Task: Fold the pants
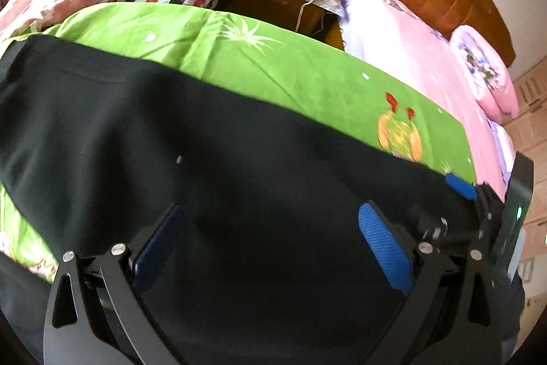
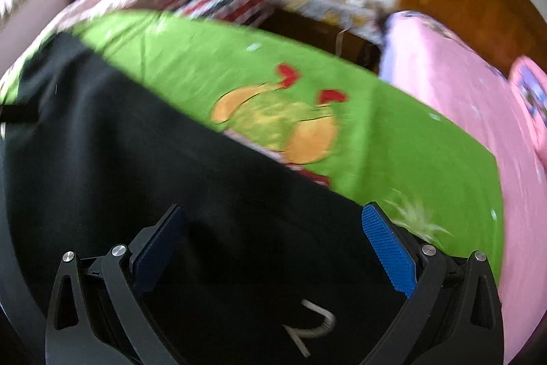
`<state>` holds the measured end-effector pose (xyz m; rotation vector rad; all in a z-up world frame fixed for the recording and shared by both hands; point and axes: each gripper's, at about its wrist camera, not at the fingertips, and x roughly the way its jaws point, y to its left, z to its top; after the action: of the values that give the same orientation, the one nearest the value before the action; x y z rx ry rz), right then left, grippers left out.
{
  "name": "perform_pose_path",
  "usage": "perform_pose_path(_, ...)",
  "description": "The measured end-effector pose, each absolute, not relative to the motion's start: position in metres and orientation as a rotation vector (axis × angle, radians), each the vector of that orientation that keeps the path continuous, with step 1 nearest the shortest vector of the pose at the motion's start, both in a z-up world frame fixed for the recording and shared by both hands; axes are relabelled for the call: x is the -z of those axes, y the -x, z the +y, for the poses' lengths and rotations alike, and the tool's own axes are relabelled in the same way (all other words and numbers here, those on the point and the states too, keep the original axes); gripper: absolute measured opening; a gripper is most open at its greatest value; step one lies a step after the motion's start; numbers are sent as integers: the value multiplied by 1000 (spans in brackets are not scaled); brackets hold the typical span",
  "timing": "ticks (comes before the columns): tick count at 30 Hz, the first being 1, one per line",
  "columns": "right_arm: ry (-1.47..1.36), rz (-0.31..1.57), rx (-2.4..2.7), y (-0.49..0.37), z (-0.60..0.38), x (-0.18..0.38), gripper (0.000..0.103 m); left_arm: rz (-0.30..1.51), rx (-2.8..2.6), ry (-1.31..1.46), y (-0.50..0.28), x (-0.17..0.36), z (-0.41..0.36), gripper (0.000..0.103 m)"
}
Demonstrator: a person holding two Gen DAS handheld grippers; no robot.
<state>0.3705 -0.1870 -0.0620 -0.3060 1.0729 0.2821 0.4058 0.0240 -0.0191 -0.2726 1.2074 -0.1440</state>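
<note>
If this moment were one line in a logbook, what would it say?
task: fold pants | black pants flat on green sheet | left tool open above pants | right tool open above pants | nothing gripped

I count one pair of black pants point(image 1: 205, 159), one green sheet point(image 1: 290, 70), and two grippers, both wide apart.

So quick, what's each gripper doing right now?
Left gripper: open, holding nothing, over the black pants.
Right gripper: open, holding nothing, over the pants.

Black pants point(image 1: 205, 166) flat on green sheet point(image 1: 273, 64)
</note>
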Motion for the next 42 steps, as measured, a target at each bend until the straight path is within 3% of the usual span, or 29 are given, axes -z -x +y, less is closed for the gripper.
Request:
perform_pose_path(1,291,1063,-312,-370,-186,61,94,1210,143,279,-409,21,23,101)
perform_pose_path(2,260,1070,-343,-370,-187,61,76,1211,143,287,-411,23,21,101)
perform_pose_path(3,215,1065,-372,-368,-190,58,73,1215,143,295,-414,24,21,101)
perform_pose_path(7,207,993,-370,-349,-192,42,11,1202,173,311,-404,22,16,101)
perform_pose_path(11,208,838,-362,-301,-186,9,10,1158,201,332,-398,12,12,101)
perform_pose_path(12,207,787,-382,-281,-183,-1,5,1148,213,352,-398,8,12,101)
perform_pose_path(18,277,694,-412,-209,-153,-5,5,1178,182,394,-410,9,1,101)
perform_pose_path(25,182,797,-353,-226,-184,9,5,1203,133,378,-415,27,-12,101)
perform_pose_path(39,-97,912,-281,-260,-266,42,5,1285,-45,5,-463,61,-61,102)
perform_pose_path(40,-108,911,-280,-263,-269,42,5,1262,-56,-8,-461,62,-63,100)
perform_pose_path(41,-114,909,-277,-264,-272,42,5,1237,-60,-20,-458,61,-64,88)
perform_pose_path(42,-115,911,-271,-266,-276,40,5,1201,-37,-48,-454,58,-69,67)
